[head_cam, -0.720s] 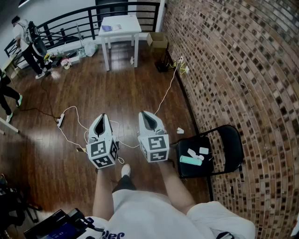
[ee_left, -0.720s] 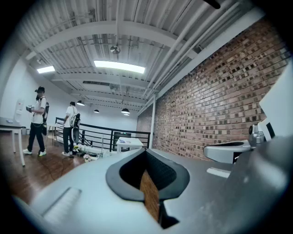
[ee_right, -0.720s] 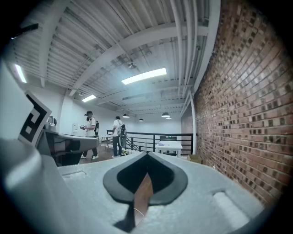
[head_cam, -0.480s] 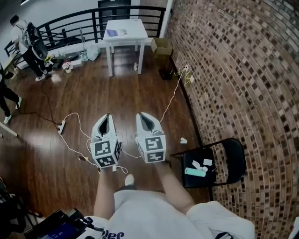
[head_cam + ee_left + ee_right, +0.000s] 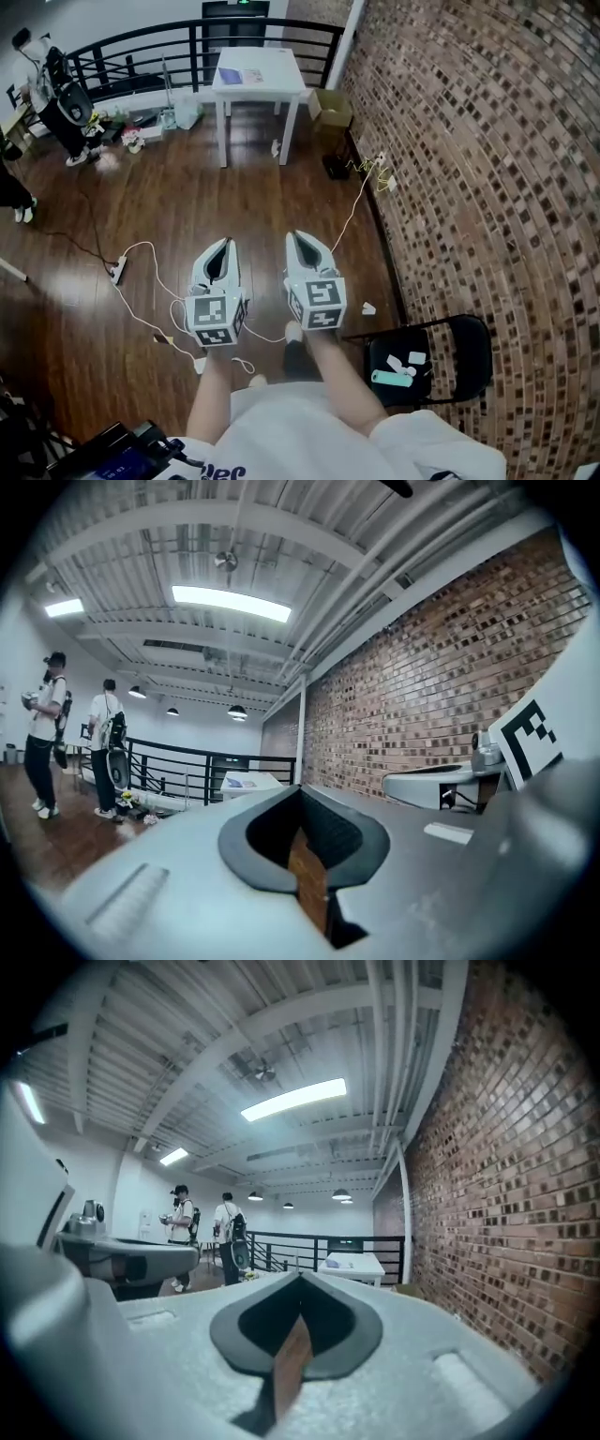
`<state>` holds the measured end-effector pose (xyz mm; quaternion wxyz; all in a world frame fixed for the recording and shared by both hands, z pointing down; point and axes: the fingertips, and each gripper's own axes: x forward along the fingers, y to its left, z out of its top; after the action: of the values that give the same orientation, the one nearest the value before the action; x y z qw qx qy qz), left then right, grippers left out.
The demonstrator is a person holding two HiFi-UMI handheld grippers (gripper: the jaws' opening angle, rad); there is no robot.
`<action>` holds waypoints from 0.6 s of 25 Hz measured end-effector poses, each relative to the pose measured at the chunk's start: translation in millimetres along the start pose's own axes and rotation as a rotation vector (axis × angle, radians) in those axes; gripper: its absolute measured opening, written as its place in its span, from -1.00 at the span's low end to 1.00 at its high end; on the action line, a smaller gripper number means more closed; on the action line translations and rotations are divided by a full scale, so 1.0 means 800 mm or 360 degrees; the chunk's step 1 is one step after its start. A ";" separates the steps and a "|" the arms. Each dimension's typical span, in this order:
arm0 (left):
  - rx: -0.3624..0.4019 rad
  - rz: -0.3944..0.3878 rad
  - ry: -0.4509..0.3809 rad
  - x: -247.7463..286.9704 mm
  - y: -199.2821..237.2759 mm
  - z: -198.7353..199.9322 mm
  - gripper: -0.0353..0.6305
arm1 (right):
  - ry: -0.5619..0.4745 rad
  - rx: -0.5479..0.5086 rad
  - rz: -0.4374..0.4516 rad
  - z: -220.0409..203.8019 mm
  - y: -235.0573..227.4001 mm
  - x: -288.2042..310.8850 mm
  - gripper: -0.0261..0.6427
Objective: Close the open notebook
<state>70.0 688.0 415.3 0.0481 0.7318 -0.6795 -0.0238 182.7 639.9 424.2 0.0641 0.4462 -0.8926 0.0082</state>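
The open notebook point(image 5: 242, 76) lies on a small white table point(image 5: 274, 82) far ahead by the black railing; in the left gripper view the notebook point(image 5: 242, 781) is a small pale patch, and in the right gripper view the notebook point(image 5: 342, 1260) also sits far off. My left gripper point(image 5: 224, 245) and right gripper point(image 5: 298, 236) are held side by side at waist height over the wooden floor, pointing level toward the table. Both are shut with nothing between the jaws, far short of the table.
A brick wall point(image 5: 487, 169) runs along the right. A black folding chair point(image 5: 441, 352) with a teal bottle point(image 5: 391, 378) stands at the lower right. White cables and a power strip point(image 5: 117, 272) lie on the floor. A cardboard box point(image 5: 333, 108) sits by the table. People point(image 5: 56, 94) stand at the far left.
The view has moved forward toward the table; the chair has dropped lower in the picture. Both grippers stay shut and side by side.
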 end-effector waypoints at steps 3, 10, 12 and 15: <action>-0.0028 0.0033 -0.0036 0.047 0.012 -0.001 -0.85 | -0.0095 0.0038 0.0041 0.013 -0.017 0.044 -0.95; 0.0074 0.0111 -0.0085 0.209 0.001 0.031 -0.85 | -0.0214 0.0039 0.0169 0.071 -0.118 0.152 -0.95; 0.0095 0.0168 -0.0101 0.249 -0.001 0.043 -0.85 | -0.0228 0.0042 0.0211 0.080 -0.151 0.179 -0.95; 0.0127 0.0190 -0.0125 0.300 -0.010 0.054 -0.85 | -0.0230 0.0080 0.0271 0.081 -0.199 0.216 -0.95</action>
<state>91.4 447.4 379.3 -0.0064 0.6897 -0.7237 -0.0223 200.0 402.0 373.8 -0.0125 0.3696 -0.9291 0.0038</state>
